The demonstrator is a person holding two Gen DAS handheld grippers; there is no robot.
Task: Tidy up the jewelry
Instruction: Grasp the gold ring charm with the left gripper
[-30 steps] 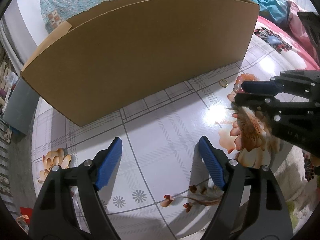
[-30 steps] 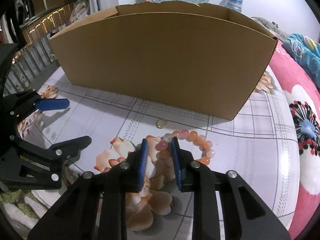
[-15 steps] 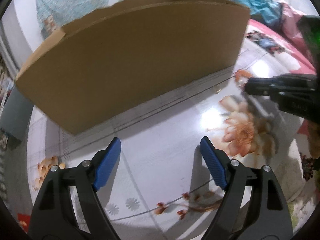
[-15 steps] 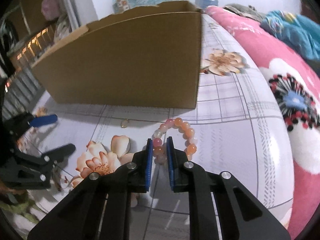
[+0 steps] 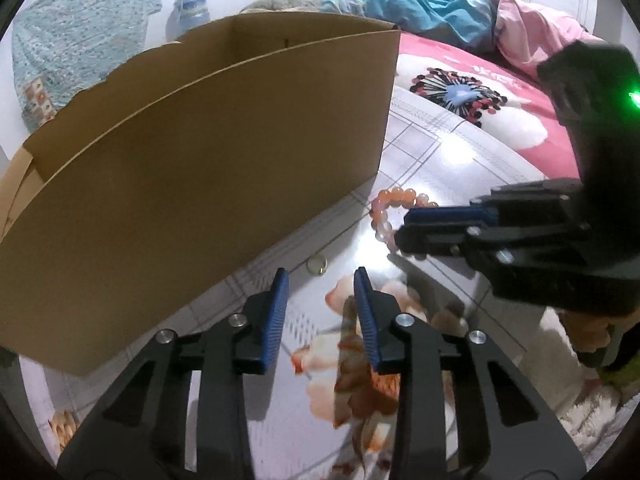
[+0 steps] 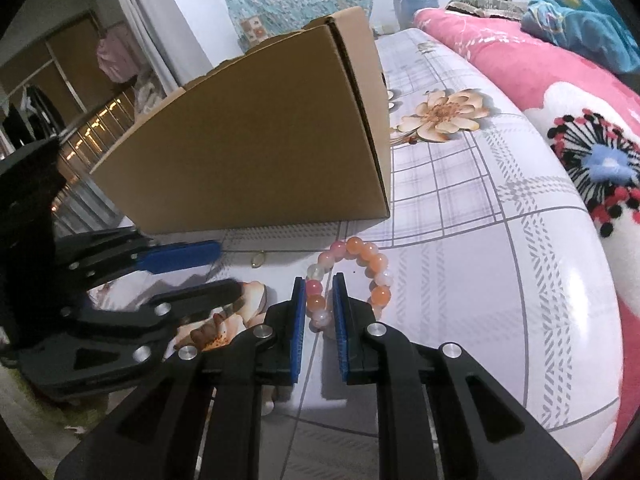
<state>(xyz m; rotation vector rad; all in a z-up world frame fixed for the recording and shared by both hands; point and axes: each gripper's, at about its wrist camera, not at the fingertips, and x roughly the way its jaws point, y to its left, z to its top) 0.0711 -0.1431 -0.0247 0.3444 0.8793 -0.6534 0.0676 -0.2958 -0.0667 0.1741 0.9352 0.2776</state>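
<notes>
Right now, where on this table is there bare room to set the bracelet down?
Free: the checked cloth to the right of the bead bracelet, up to the pink blanket. Crowded: the strip before the cardboard box, where the small ring, the left gripper and the right gripper, shut on the bracelet, meet.

Each hand-held gripper (image 5: pixel 320 280) (image 6: pixel 319 286) is black plastic with silver screws and ribbed blue pads (image 5: pixel 368 316); one body shows a green light.
</notes>
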